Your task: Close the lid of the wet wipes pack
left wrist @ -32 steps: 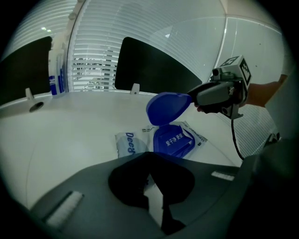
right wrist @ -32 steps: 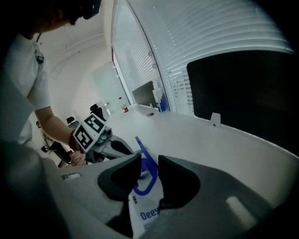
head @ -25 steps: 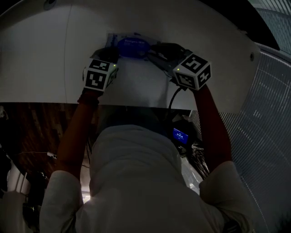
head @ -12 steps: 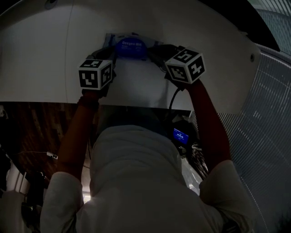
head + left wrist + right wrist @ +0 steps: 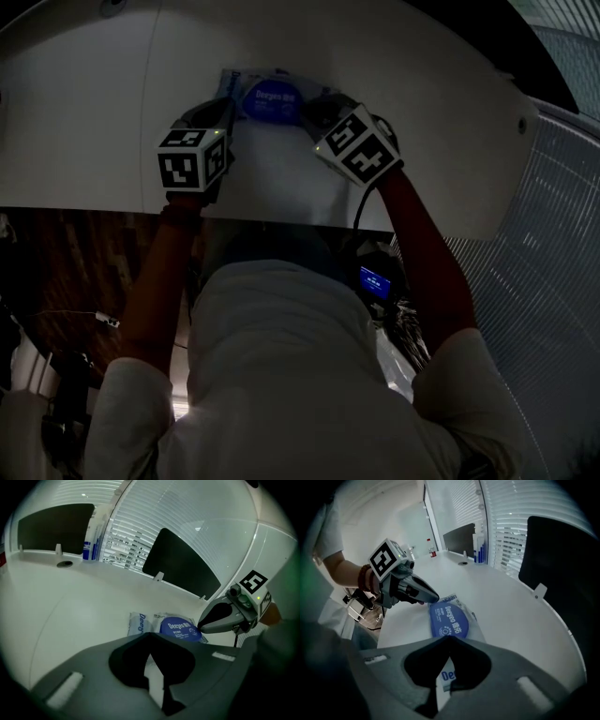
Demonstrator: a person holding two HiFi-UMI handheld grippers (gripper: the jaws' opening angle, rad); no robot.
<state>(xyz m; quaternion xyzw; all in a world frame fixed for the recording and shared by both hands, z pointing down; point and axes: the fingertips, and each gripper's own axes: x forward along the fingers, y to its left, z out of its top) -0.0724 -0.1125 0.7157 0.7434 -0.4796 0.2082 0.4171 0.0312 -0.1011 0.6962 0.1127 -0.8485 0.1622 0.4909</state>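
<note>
Wet wipes pack (image 5: 139,623): likely soft, light film pouch, flat on table (image 5: 70,602); round blue lid (image 5: 180,629), stiff plastic, seemingly lying flat. Best pressed on lid rim, never squeezed at pouch. Left gripper (image 5: 431,596) closed, empty, beside left end; right gripper (image 5: 206,623) closed, empty, at lid's right edge.

Crinkled plastic film on the wet wipes pack (image 5: 139,623); its blue lid (image 5: 180,629) smooth plastic; table (image 5: 94,112) smooth, matt
</note>
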